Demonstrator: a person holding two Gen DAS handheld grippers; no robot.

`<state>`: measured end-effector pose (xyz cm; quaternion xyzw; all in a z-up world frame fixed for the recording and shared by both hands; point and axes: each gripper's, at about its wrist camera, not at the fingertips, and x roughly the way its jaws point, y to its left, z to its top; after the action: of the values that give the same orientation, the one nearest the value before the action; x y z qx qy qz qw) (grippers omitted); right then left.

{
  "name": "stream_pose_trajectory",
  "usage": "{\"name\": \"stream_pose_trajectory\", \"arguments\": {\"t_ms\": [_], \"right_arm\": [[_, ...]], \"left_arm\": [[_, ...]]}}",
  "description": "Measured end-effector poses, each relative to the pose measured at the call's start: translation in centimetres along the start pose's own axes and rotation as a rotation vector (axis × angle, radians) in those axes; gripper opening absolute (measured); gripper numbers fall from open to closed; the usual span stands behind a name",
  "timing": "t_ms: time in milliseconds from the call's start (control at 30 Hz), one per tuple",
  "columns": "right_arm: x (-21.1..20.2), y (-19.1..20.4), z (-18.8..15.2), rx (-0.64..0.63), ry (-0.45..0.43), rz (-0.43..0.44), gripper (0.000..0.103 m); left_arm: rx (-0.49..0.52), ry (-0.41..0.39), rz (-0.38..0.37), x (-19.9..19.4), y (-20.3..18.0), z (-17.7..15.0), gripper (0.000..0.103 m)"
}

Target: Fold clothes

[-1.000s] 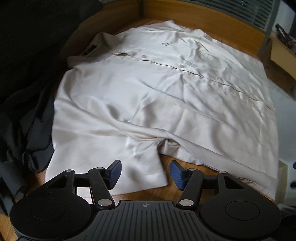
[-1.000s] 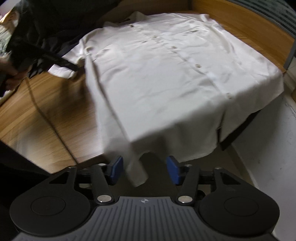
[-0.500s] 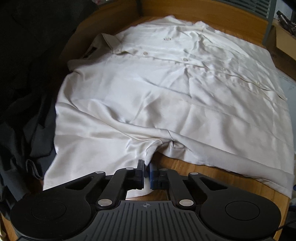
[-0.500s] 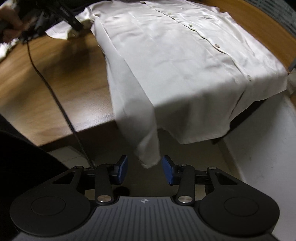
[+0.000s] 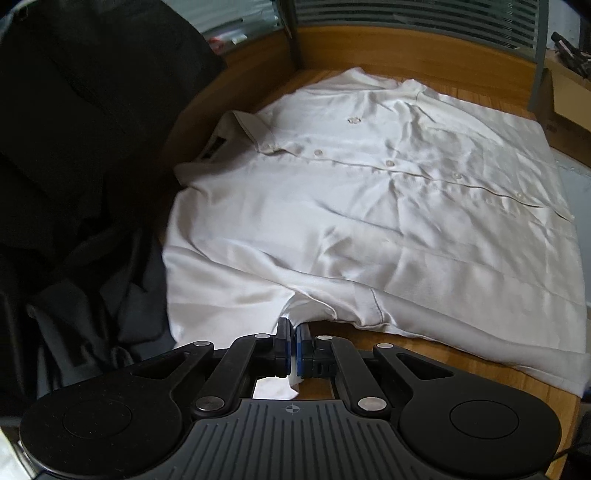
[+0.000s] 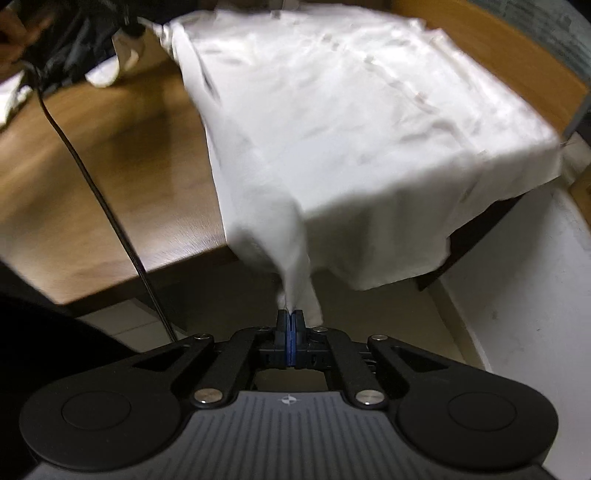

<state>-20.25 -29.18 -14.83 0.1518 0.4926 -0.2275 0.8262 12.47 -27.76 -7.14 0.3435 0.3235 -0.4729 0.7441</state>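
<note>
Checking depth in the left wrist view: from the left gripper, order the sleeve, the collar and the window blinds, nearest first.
1. Sleeve: clamped in the left gripper, just ahead.
2. Collar: far end of the shirt, left of centre.
3. Window blinds: behind the table, top.

A: What does the right hand-held gripper (image 6: pixel 291 334) grip?

B: Its blue pads are pressed together on a hanging corner of the white button-up fabric shirt (image 6: pixel 332 122), just off the brown wooden bench (image 6: pixel 92 192).

A: And the shirt's other parts?

B: Spread over the bench, hem drooping off its edge. A thin black cable (image 6: pixel 99 192) crosses the bench beside the shirt.
</note>
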Motion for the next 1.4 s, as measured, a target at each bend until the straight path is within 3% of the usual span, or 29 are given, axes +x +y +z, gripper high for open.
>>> {"name": "stream_pose_trajectory", "arguments": {"t_ms": [200, 467, 533, 633, 900, 1067, 1133, 1233, 1400], "right_arm": [[-6.3, 0.2, 0.3, -0.005, -0.029, 0.072, 0.000], [-4.6, 1.2, -0.6, -0.025, 0.039, 0.159, 0.002], [-4.8, 0.4, -0.5, -0.008, 0.041, 0.163, 0.008], [-5.4, -0.4, -0.4, -0.005, 0.023, 0.147, 0.024], [-5.1, -2.9, 0.3, 0.006, 0.003, 0.069, 0.026], [-4.9, -3.9, 1.1, -0.003, -0.005, 0.038, 0.026], [-4.9, -4.3, 1.4, -0.007, -0.007, 0.028, 0.029], [-4.8, -4.9, 1.9, -0.014, -0.011, 0.014, 0.030], [-4.9, -5.6, 2.3, -0.021, -0.014, -0.004, 0.034]], "left_arm": [[0.071, 0.023, 0.038, -0.9, 0.4, -0.4, 0.005], [0.173, 0.135, 0.025, 1.4, -0.4, -3.6, 0.006], [0.189, 0.140, 0.008, 1.2, -0.6, -4.4, 0.013], [0.161, 0.140, -0.027, 0.4, 0.0, -5.3, 0.018], [-0.047, 0.144, -0.002, -0.3, 3.1, -5.9, 0.022], [-0.138, 0.130, -0.051, -0.1, 3.6, -5.3, 0.035], [-0.166, 0.125, -0.087, 0.0, 3.5, -5.0, 0.050], [-0.114, 0.112, -0.110, 0.4, 1.8, -4.5, 0.056], [-0.118, 0.092, -0.027, 1.4, 1.6, -4.0, 0.056]]}}
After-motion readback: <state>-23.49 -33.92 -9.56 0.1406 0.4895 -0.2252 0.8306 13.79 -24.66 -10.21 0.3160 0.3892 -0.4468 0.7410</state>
